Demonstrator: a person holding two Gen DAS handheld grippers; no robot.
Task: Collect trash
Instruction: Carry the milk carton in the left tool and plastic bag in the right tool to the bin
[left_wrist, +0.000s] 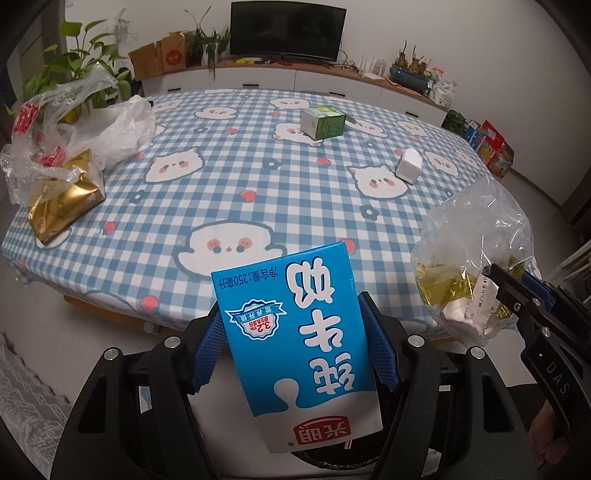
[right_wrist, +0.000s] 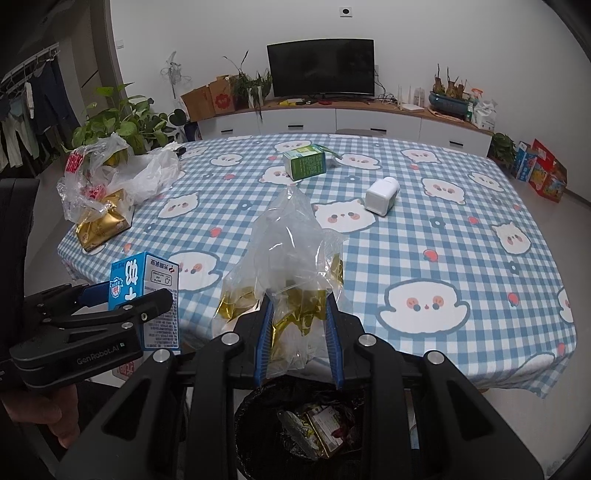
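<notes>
My left gripper (left_wrist: 290, 310) is shut on a blue milk carton (left_wrist: 295, 332), held upside down in front of the table's near edge. From the right wrist view the same carton (right_wrist: 147, 280) and left gripper (right_wrist: 122, 295) show at the left. My right gripper (right_wrist: 299, 302) is shut on a clear plastic bag (right_wrist: 291, 236) holding gold wrappers and paper, just above a black trash bin (right_wrist: 258, 424) with rubbish in it. In the left wrist view that bag (left_wrist: 476, 236) hangs at the right, from the right gripper (left_wrist: 506, 291).
On the checked tablecloth (right_wrist: 461, 266) lie a green carton (right_wrist: 304, 162), a small white box (right_wrist: 382, 195) and, at the left, a gold packet (right_wrist: 103, 221) under crumpled plastic bags (right_wrist: 147, 173). A person's hand (right_wrist: 55, 417) holds the left gripper. A TV cabinet stands behind.
</notes>
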